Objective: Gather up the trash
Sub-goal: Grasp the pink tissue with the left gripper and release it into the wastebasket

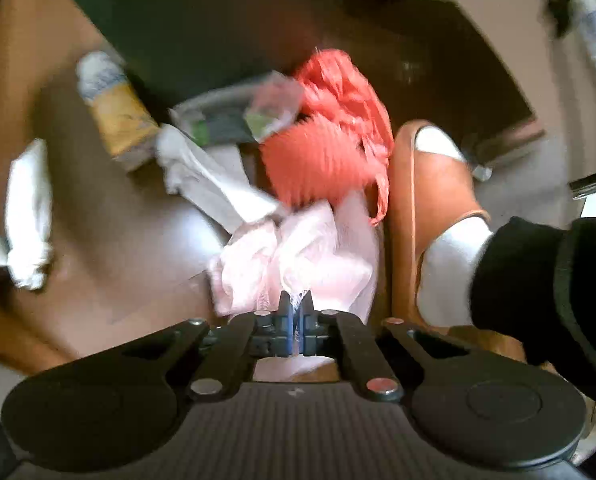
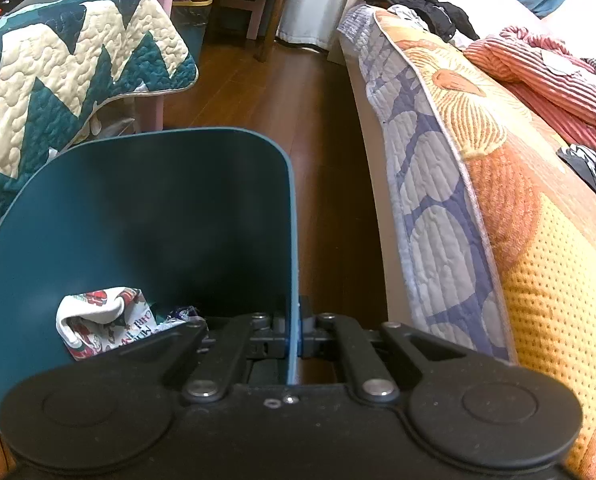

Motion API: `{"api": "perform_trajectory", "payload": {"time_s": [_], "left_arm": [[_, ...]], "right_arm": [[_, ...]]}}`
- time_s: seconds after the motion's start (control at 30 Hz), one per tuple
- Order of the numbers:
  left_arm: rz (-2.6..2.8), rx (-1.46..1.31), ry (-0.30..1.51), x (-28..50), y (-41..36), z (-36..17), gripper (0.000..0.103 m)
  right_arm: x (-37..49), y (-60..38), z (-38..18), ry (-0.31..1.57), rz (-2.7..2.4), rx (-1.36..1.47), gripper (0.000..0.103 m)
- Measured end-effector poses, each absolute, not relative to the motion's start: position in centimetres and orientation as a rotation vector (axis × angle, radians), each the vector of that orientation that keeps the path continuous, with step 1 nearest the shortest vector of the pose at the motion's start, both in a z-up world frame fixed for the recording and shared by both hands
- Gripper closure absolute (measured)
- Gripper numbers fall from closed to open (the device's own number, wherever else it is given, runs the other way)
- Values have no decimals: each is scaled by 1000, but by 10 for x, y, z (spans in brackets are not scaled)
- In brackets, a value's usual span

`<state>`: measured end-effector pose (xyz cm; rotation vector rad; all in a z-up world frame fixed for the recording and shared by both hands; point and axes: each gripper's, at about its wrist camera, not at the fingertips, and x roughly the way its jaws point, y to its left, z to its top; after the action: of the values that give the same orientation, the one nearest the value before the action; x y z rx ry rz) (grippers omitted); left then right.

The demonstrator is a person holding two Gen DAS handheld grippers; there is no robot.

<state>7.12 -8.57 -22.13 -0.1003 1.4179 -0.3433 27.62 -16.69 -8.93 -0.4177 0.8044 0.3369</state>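
1. Left gripper (image 1: 296,305), bottom centre of its frame: we see the jaws closed on a thin fold of the pale pink bag (image 1: 298,264), which bunches just above the fingertips. No earlier view is on hand to compare.

2. Brown slipper (image 1: 430,184) with a white sock, right of the bag, long axis running bottom to top of the frame.

3. Red mesh bag (image 1: 330,136), centre, touching the pink one's upper edge; long axis roughly upright in frame.

4. White crumpled paper (image 1: 213,184), left of centre, slanting from lower right to upper left.

5. Yellow packet (image 1: 121,120), upper left, blurred, tilted likewise; another white wad (image 1: 29,216) at left edge. All lie on the wooden floor (image 1: 117,240).

6. Right gripper (image 2: 293,332): we note its jaws clamped on the rim of the teal bin (image 2: 157,208), which opens toward the lens; printed wrapper (image 2: 101,320) inside, lower left.

7. Bed quilt (image 2: 498,200), right.
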Motion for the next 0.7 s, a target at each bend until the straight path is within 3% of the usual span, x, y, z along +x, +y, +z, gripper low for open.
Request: {"api": "perform_trajectory", "payload": {"time_s": [0.27, 0.5, 0.7], "left_arm": [[-309, -101, 1183, 60, -49, -90, 101], [-295, -190, 835, 76, -11, 52, 101], [-239, -175, 645, 128, -7, 97, 101]], "right_arm": [[276, -167, -90, 807, 337, -415, 99], [278, -168, -89, 816, 333, -405, 99], [278, -169, -88, 819, 336, -398, 99]]}}
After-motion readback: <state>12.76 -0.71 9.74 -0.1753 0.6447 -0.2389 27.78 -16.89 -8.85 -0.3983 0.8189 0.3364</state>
